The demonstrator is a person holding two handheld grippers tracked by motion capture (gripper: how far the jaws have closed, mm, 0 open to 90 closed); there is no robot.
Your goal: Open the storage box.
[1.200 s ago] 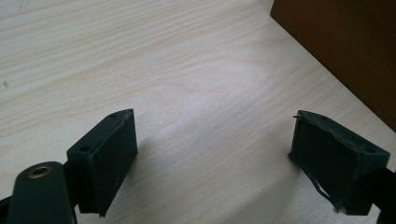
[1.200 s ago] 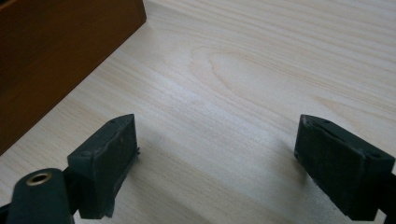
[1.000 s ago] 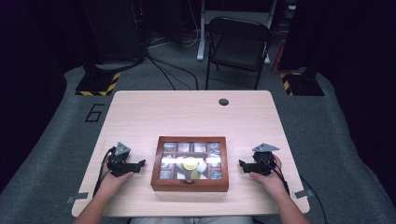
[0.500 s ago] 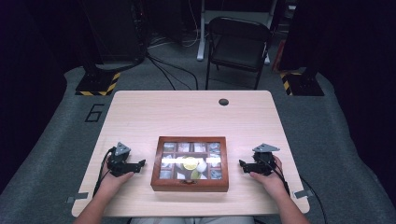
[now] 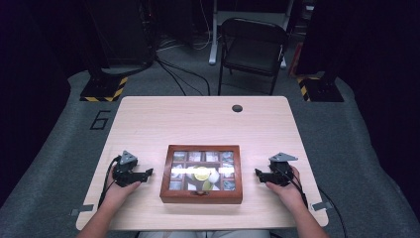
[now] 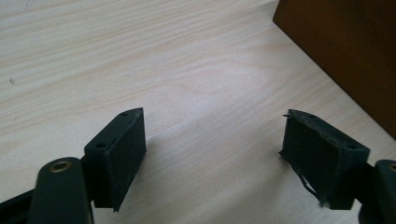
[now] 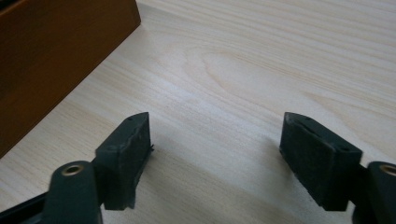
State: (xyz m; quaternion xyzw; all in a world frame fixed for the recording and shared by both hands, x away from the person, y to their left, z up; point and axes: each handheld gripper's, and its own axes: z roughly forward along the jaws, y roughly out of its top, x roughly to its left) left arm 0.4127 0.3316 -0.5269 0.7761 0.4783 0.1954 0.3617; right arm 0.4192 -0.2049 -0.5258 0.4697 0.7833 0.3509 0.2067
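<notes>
A brown wooden box [image 5: 201, 173] with a glass lid sits near the front middle of the light wood table [image 5: 198, 121]. Through the glass I see small compartments and a bright glare spot. My left gripper [image 5: 146, 173] rests on the table just left of the box, open, nothing between its jaws. The same gripper [image 6: 212, 154] looks along bare wood, with the box's side [image 6: 345, 51] at upper right. On the box's other side lies my right gripper [image 5: 258, 173], also open and empty. In its own view the right gripper [image 7: 215, 154] has the box wall [image 7: 51, 60] at upper left.
A small black round object [image 5: 237, 108] lies near the table's far edge. A black folding chair [image 5: 252, 47] stands behind the table. Cables trail from both grippers off the front edge. Dark stands with yellow-black striped bases [image 5: 104, 89] flank the far corners.
</notes>
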